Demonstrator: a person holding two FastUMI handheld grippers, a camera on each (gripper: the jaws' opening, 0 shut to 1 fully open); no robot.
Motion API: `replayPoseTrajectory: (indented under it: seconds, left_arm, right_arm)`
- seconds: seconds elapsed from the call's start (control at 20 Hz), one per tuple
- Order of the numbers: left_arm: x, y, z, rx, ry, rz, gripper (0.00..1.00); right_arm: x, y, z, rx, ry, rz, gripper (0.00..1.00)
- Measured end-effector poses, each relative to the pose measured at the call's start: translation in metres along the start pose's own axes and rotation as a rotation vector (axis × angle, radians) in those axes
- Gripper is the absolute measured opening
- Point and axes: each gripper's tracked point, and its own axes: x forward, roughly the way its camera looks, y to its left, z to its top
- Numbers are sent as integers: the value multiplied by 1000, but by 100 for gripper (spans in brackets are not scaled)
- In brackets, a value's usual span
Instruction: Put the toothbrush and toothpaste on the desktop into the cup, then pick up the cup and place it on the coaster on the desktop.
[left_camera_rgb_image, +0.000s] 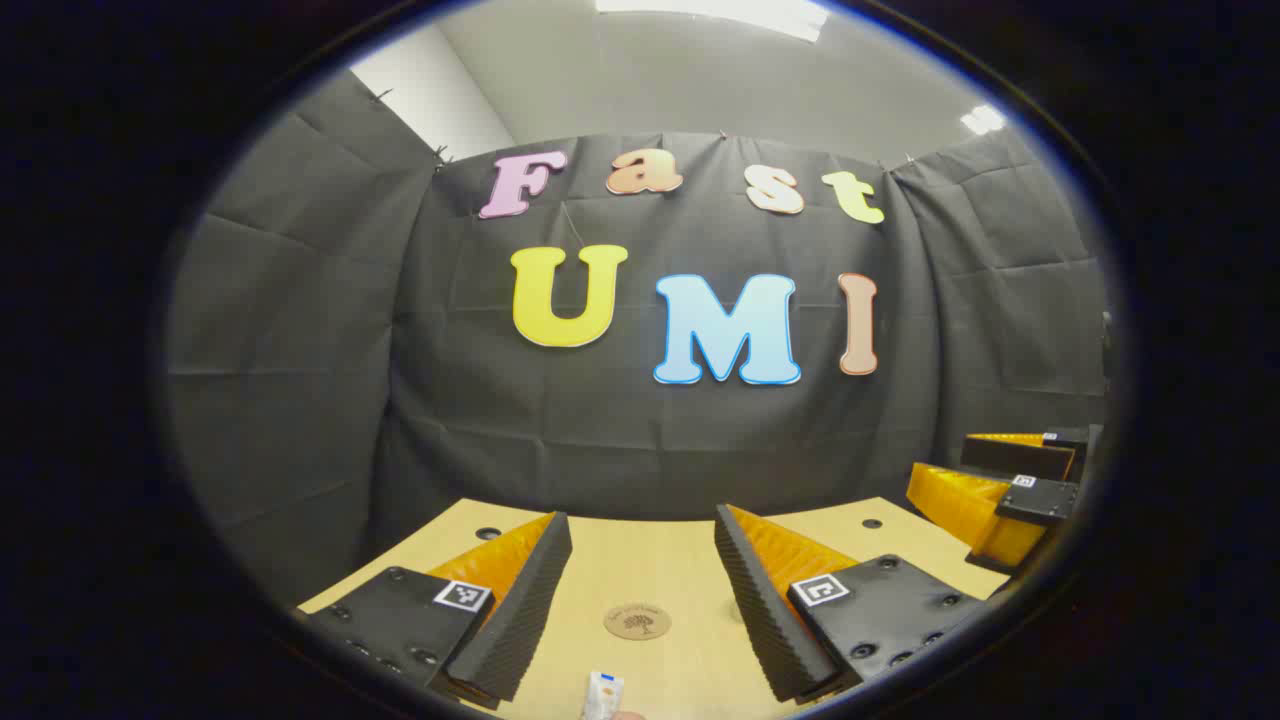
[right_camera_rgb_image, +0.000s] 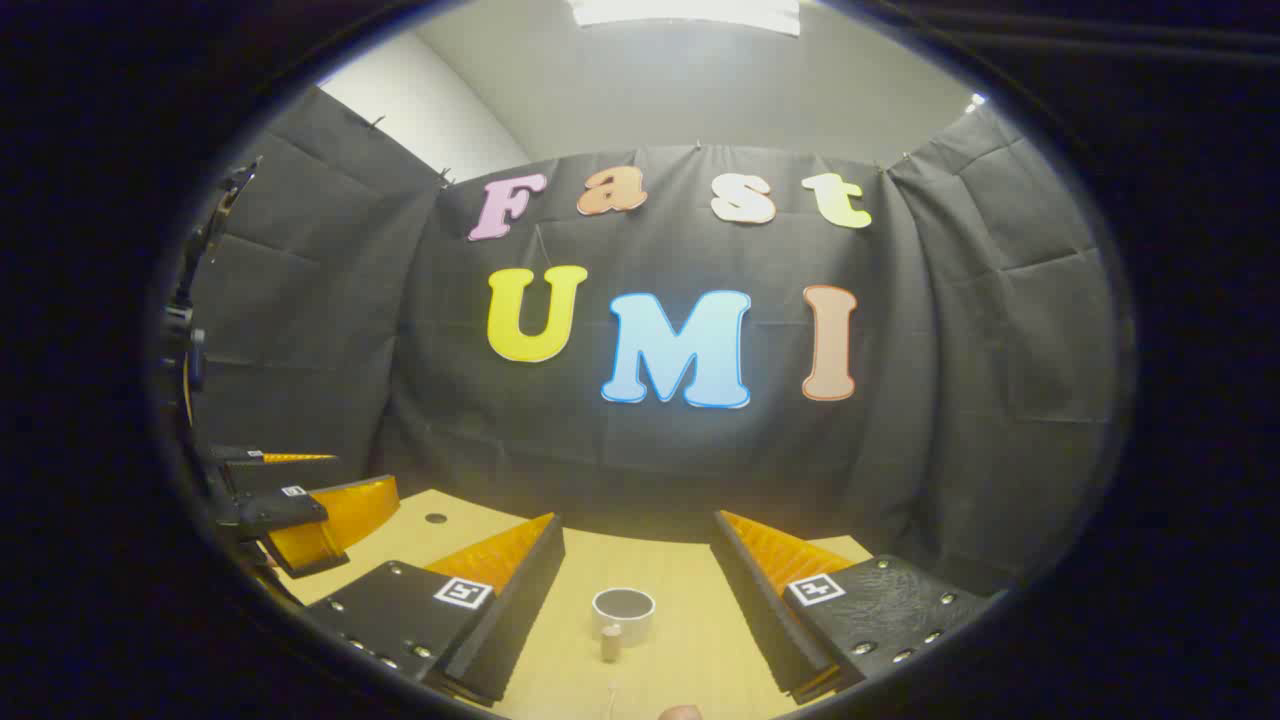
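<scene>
White cup (right_camera_rgb_image: 623, 612) upright, dark inside | round brown coaster (left_camera_rgb_image: 637, 621) flat

Both gripper views look level, low over the pale wooden desktop (left_camera_rgb_image: 650, 560) toward the black cloth back wall (right_camera_rgb_image: 650, 470), side by side.

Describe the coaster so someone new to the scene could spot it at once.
Start at the light wooden desktop in front of the black cloth wall. In the left gripper view, look between the left tool's two open fingers: the coaster lies flat there. It is a small round brown disc with a dark tree-like mark at its centre, unlike the white tube end nearer the camera.
</scene>
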Motion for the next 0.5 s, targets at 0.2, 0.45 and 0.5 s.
replayPoseTrajectory:
  seconds: [0.2,0.45,0.5]
  left_arm:
    - [0,-2,10,30,-26,3,93]
    - [2,-8,16,31,-39,-3,93]
    - [2,-10,17,31,-41,-5,94]
  right_arm:
    - [3,-3,-4,7,10,3,92]
    - [3,-10,-5,13,16,-11,92]
    - [3,-11,-4,13,15,-12,92]
